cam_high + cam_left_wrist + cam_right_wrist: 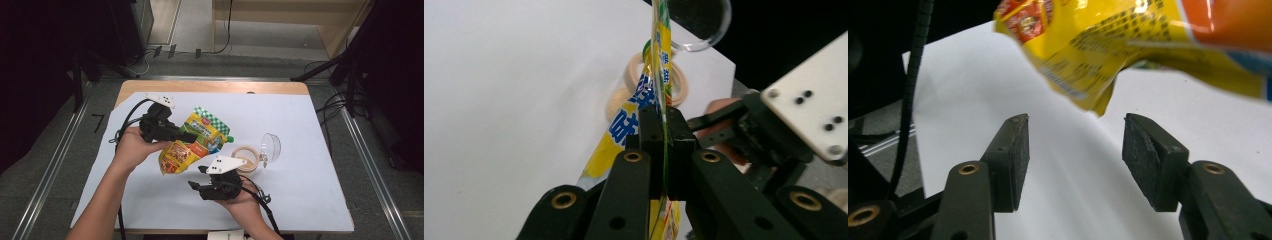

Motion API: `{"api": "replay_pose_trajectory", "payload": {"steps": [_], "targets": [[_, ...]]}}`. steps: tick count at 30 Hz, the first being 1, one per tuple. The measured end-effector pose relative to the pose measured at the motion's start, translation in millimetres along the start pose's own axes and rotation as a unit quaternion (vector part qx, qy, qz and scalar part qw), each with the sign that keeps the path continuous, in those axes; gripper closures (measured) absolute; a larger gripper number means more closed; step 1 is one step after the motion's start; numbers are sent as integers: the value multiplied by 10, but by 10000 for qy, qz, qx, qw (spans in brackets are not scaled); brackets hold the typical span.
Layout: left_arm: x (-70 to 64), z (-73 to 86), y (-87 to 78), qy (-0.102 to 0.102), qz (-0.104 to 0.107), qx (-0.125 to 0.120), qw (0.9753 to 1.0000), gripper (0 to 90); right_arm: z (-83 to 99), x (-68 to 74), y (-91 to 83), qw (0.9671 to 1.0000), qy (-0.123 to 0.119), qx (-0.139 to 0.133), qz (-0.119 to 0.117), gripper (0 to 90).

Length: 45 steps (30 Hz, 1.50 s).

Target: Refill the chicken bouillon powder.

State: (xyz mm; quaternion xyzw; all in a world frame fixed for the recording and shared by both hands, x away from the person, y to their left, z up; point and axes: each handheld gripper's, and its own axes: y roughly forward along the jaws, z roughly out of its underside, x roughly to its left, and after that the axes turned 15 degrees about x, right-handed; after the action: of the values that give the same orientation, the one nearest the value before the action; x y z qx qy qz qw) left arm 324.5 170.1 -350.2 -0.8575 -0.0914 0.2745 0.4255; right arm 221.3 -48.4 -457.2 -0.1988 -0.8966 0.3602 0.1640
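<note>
The left tool [187, 136] is clamped on the edge of a yellow sauce pouch [192, 142] and holds it up above the bench [300, 165], which is covered with a white sheet. In the left gripper view the two jaws are pressed together on the thin side of the pouch [659, 85], so the pouch is seen edge-on between them.

The long axis of the pouch goes slanted in the high view: the green cap end points up and to the right, toward a roll of tape [246, 157] and a clear plastic lid [270, 146], and the bottom corner hangs down toward the person.

The right tool [197, 184] is below this bottom corner, a little nearer to the person, and its jaws stand apart with nothing between them. In the right gripper view the lower corner of the pouch [1128, 55] hangs just above and ahead of the gap between the jaws, not yet touching them.

I think the coming move depends on this relation: the right tool is near to the free bottom end and must go forward and a little up to close on it, while the left tool keeps the side edge.
</note>
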Motion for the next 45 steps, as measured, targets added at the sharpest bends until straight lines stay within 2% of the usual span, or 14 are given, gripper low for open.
{"api": "replay_pose_trajectory", "payload": {"steps": [5,6,9,12,16,22,30,34,38,45], "targets": [[118,76,-70,-222,-151,-202,9994,899,5,33,-92,10000,24,-3,-70,461],[172,112,-90,-307,-164,-365,9987,898,6,34,-107,10000,28,-21,-70,462],[264,162,-106,-463,-169,-522,9974,898,33,26,-184,9999,57,-44,-118,461],[337,198,-97,-582,-293,-568,9963,898,68,2,-237,10000,37,-36,-10,459],[403,192,-61,-715,-374,-634,9947,895,105,-56,-295,9998,190,-8,-31,459],[470,135,60,-640,-469,-776,9938,896,116,-104,-312,9997,231,-3,2,458],[584,164,214,-718,-616,-657,9933,896,121,-119,-297,9997,228,55,43,459],[603,208,191,-733,-533,-727,9932,895,130,-154,-318,9996,278,28,64,460],[588,261,143,-715,-559,-646,9938,889,127,-183,-341,9996,289,7,67,462],[570,395,78,-720,-552,-696,9934,881,117,-221,-367,9993,349,129,68,460]]}}
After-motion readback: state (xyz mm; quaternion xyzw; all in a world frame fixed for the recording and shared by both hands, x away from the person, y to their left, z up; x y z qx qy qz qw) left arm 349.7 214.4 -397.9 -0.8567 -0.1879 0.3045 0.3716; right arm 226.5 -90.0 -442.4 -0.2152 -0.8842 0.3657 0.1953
